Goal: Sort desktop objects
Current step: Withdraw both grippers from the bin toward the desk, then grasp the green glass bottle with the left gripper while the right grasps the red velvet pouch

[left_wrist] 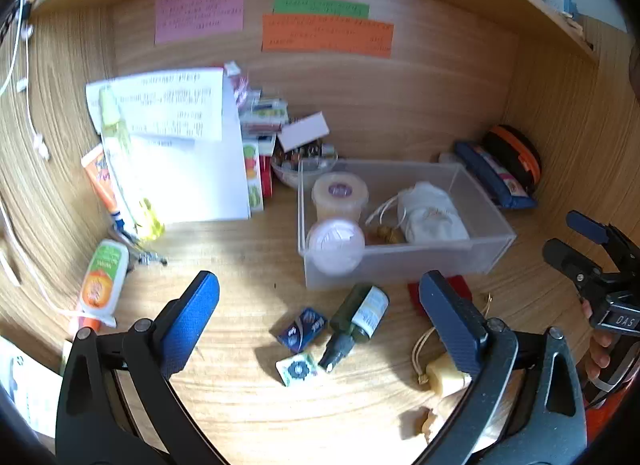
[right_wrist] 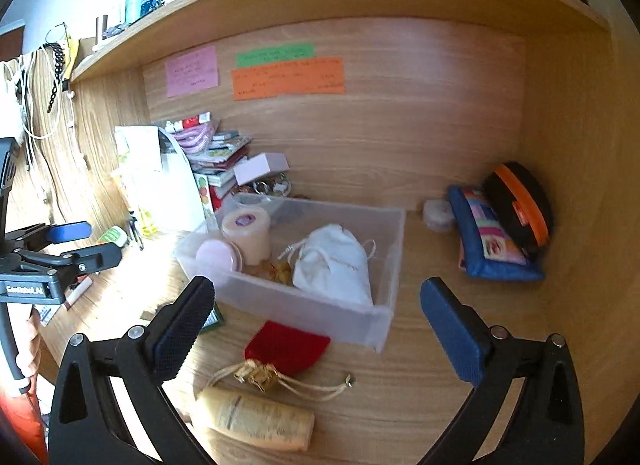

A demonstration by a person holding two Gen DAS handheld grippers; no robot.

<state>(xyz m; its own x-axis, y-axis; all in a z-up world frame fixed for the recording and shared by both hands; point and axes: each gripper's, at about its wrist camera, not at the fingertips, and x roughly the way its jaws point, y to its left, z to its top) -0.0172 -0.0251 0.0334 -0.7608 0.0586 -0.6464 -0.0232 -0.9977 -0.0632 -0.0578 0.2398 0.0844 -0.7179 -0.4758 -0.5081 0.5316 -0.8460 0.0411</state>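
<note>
You are seeing "DAS" showing on the right gripper (left_wrist: 576, 243) body, and "GenRobot.AI" showing on the left gripper (right_wrist: 86, 243) body; the wall notes' (right_wrist: 288, 77) writing is staying illegible.

left wrist cam: above desk, angled down-forward toward back panel, close | right wrist cam: lower, further right, same heading | shared: clear bin (left_wrist: 400, 261) (right_wrist: 304, 305), sticky notes (left_wrist: 326, 33) (right_wrist: 288, 77), red pouch (left_wrist: 460, 285) (right_wrist: 286, 347)
</note>
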